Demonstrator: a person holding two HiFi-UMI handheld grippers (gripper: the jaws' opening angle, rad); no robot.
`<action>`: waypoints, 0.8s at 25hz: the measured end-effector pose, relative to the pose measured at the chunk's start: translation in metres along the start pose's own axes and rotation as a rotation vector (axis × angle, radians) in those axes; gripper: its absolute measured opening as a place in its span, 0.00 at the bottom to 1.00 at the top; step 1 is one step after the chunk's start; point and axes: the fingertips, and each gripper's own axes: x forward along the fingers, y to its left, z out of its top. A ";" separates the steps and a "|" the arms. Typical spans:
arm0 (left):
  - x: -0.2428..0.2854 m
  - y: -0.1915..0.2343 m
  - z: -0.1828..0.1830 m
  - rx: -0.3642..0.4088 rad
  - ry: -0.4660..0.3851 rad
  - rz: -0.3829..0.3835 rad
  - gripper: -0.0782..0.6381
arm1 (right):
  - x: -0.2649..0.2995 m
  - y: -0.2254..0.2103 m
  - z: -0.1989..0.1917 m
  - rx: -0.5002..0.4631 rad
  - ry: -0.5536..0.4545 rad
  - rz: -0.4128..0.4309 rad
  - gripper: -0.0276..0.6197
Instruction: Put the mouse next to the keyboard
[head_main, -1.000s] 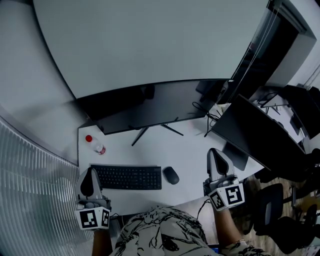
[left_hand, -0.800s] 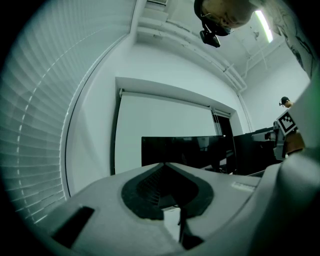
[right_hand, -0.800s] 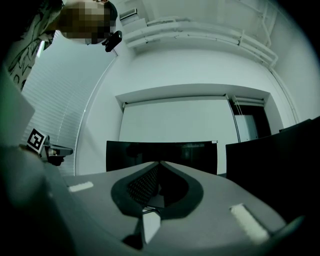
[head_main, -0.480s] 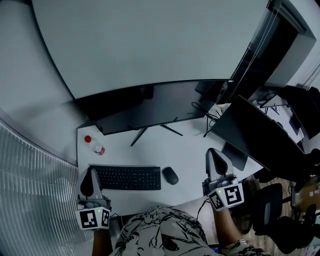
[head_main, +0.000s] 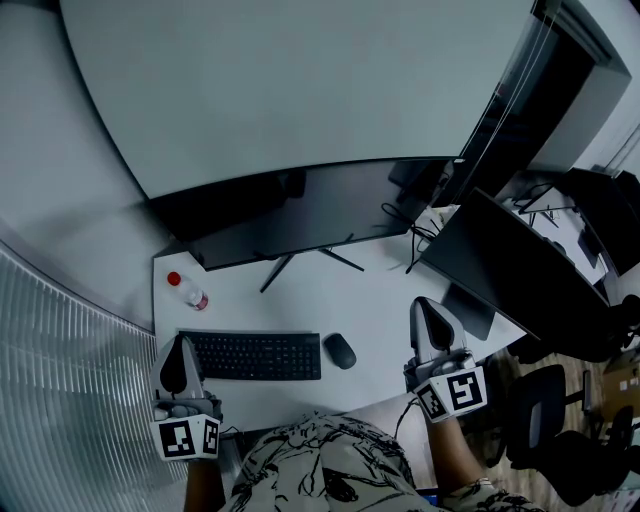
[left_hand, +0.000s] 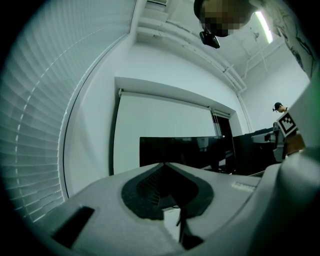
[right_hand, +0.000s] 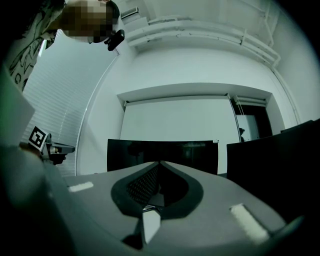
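A: Mouse (head_main: 341, 350), position?

B: Lower middle of the head view, on the white desk (head_main: 385, 290), just beside the right end of the keyboard (head_main: 256, 355). A thin strip of desk shows between them, so they are not touching.

A: Orientation?

B: The long axis runs from upper left to lower right of the frame, tilted a little off the keyboard's short edge. The upper end leans toward the keyboard and the lower end away from it. I cannot tell which end is the front; it is too small to make out buttons or a wheel.

A: Appearance?

B: A dark, smooth oval with a faint sheen on top. It lies flat.

A: Grippers?

B: The left gripper (head_main: 183, 342) is at the lower left, off the keyboard's left end. Its jaws are together at the tips with nothing between them. The right gripper (head_main: 424, 304) is at the lower right, well apart from the mouse, and its jaws are likewise pressed together and empty. Both point toward the curved monitor (head_main: 300, 212) at the back of the desk.

A: Anything else?

B: A small red-capped bottle (head_main: 190, 291) stands above the keyboard's left end.
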 end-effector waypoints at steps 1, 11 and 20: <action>0.000 0.000 0.000 0.000 0.000 0.000 0.11 | 0.000 0.000 0.000 0.000 0.000 0.001 0.05; -0.001 -0.002 0.002 0.002 -0.003 -0.004 0.11 | 0.000 0.001 -0.001 0.000 0.005 0.007 0.05; -0.001 -0.005 0.005 -0.003 -0.008 -0.010 0.11 | -0.001 0.001 -0.002 0.003 0.015 0.008 0.05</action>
